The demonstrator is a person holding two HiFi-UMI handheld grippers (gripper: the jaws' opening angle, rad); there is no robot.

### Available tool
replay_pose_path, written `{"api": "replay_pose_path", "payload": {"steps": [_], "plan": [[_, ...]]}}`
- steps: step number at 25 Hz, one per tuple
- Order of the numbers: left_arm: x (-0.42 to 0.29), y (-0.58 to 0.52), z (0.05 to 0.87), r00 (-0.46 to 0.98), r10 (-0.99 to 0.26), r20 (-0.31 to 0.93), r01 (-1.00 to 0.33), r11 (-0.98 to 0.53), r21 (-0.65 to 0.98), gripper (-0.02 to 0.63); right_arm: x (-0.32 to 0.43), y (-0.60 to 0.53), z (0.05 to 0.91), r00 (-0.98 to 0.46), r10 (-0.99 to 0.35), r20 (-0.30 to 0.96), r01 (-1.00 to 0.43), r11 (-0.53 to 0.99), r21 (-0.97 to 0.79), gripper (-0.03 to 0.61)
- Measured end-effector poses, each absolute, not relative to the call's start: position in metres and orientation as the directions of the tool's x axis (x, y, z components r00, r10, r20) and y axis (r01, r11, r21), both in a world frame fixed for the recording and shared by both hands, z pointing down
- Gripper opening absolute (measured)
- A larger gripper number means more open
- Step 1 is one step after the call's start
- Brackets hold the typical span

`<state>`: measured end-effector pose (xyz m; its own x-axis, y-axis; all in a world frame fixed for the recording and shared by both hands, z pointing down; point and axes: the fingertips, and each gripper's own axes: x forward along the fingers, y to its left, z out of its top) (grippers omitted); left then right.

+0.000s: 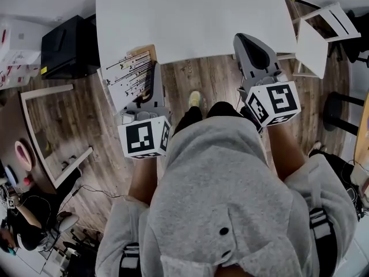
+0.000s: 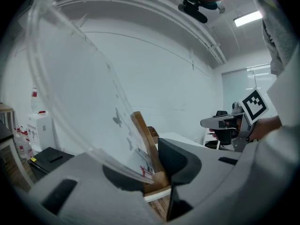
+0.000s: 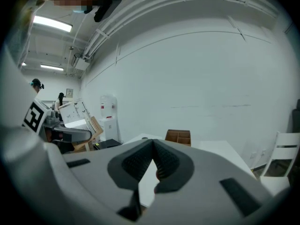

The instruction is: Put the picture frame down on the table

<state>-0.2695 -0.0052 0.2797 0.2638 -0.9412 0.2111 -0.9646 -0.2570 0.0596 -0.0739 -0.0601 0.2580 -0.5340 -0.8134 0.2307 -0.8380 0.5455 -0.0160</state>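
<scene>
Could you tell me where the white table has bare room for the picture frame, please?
The white table is bare across its near part, between the held picture frame and the white chair. A wooden box appears to sit at its far end.

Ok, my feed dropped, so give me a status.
Left claw shut on picture frame, frame not yet on table. Right claw shut, empty. Wooden box at table's far end.

Wood-edged picture frame point(image 1: 130, 77), white printed sheet, held tilted in left claw point(image 2: 159, 170), apparently off the table point(image 1: 190, 16).
</scene>
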Motion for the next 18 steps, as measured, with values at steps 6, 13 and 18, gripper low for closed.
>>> {"api": "replay_pose_path", "payload": {"steps": [6,13,18], "plan": [[-0.269,-0.001,0.276,0.276,-0.941,0.195,-0.961,-0.269,0.06,0.107,-0.076,-0.051,0.254,-0.534,-0.814,0.231,-0.836,0.549,0.002,0.025],[-0.269,-0.004,0.279,0.271,-0.939,0.209,-0.962,-0.264,0.061,0.107,-0.078,-0.059,0.257,-0.538,-0.809,0.234,-0.833,0.554,0.0,0.025],[-0.27,-0.008,0.278,0.269,-0.94,0.211,-0.963,-0.263,0.054,0.107,-0.08,-0.069,0.258,-0.547,-0.806,0.227,-0.827,0.563,0.004,0.025]]}}
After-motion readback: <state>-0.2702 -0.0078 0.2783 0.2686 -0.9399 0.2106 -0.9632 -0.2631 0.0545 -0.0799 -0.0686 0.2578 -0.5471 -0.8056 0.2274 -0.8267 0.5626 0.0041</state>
